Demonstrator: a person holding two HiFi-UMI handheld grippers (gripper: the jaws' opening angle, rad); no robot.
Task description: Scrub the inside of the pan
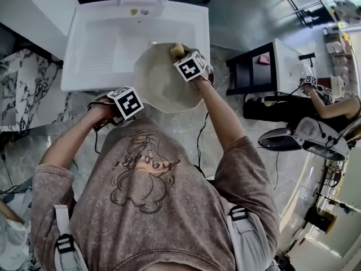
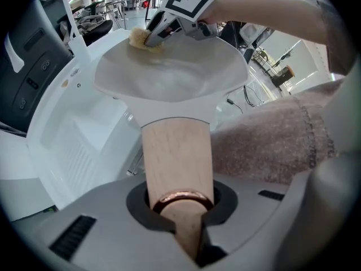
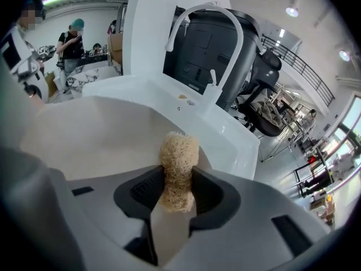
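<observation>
Holding the pan (image 1: 161, 83) at the sink's (image 1: 107, 44) right edge, our left gripper (image 2: 179, 208) clamped on its wooden handle (image 2: 176, 157) and our right gripper (image 3: 176, 193) pinching a loofah scrubber (image 3: 178, 157) at the far inner wall, we risk tipping the pan by pressing hard, with the faucet (image 3: 225, 33) standing beyond the rim.

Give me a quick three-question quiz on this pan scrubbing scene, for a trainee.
1. True or false: the left tool is shut on the wooden handle of the pan.
2. The right tool holds: A a loofah scrubber, B a brush, C nothing.
3. Name the white fixture beside the pan.
Key: 1 true; 2 A; 3 the sink.
</observation>
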